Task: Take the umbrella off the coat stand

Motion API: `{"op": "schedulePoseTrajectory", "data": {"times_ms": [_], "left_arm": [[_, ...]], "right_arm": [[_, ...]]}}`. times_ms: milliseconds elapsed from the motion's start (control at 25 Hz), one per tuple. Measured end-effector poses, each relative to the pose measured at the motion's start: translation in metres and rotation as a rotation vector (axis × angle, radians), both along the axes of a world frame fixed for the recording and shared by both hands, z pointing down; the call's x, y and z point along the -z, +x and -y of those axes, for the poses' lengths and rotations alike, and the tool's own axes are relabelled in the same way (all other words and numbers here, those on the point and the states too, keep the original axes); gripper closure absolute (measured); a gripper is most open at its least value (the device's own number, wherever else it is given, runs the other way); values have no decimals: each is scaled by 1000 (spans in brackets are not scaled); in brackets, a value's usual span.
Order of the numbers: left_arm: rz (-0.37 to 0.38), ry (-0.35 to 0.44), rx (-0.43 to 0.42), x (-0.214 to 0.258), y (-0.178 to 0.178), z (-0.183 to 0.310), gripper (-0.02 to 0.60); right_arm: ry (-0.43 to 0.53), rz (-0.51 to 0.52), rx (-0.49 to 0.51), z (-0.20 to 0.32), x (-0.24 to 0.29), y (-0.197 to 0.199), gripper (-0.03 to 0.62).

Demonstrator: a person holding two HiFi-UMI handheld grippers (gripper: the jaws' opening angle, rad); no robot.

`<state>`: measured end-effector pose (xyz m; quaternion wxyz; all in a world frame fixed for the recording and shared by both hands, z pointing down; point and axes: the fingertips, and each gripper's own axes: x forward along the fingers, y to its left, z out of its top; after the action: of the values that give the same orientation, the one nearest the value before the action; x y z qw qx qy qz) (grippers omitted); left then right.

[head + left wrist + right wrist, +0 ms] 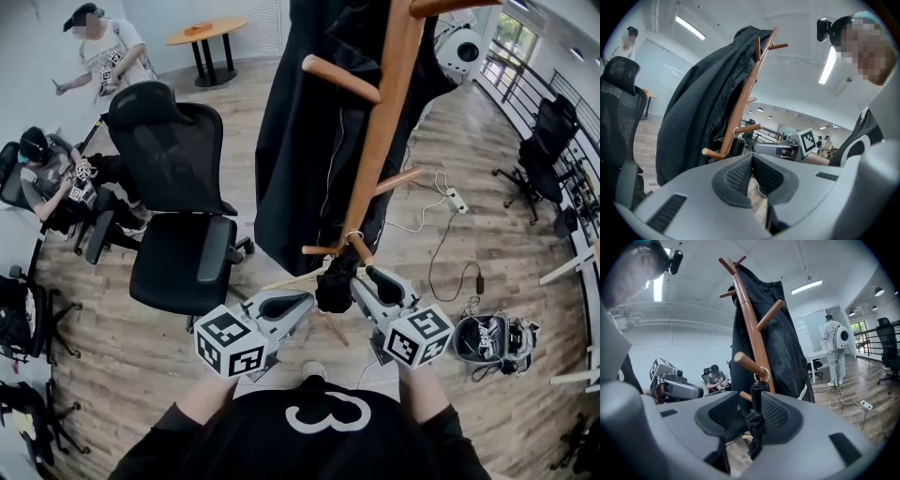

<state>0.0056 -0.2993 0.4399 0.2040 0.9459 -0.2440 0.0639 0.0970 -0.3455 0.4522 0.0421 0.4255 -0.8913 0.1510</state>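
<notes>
A folded black umbrella (757, 427) hangs by a ring from a lower peg (749, 363) of the wooden coat stand (386, 122). My right gripper (750, 401) is open with the umbrella's handle and folded cloth between its jaws, close against the right-hand pad (777, 414) and apart from the other. In the head view the umbrella (333, 289) hangs just left of my right gripper (359, 278). My left gripper (305, 305) is level beside it, a little short of the umbrella. Its jaws (752, 159) are shut with nothing between them.
A long black coat (309, 141) hangs on the stand behind the umbrella. A black office chair (178, 225) stands to the left, with seated people beyond it. A power strip and cables (457, 199) and a headset (492, 339) lie on the wooden floor at right.
</notes>
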Motion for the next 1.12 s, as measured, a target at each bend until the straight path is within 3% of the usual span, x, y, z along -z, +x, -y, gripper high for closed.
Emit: {"op": "schedulePoseTrajectory", "data": {"times_ms": [400, 840, 1120], "left_arm": [[31, -21, 16, -10, -9, -1, 566], [36, -12, 61, -8, -27, 4, 566], [65, -29, 74, -16, -39, 4, 566]], "right_arm": [[18, -34, -18, 26, -11, -1, 397], [64, -101, -19, 38, -21, -14, 396], [48, -75, -36, 47, -28, -18, 396]]}}
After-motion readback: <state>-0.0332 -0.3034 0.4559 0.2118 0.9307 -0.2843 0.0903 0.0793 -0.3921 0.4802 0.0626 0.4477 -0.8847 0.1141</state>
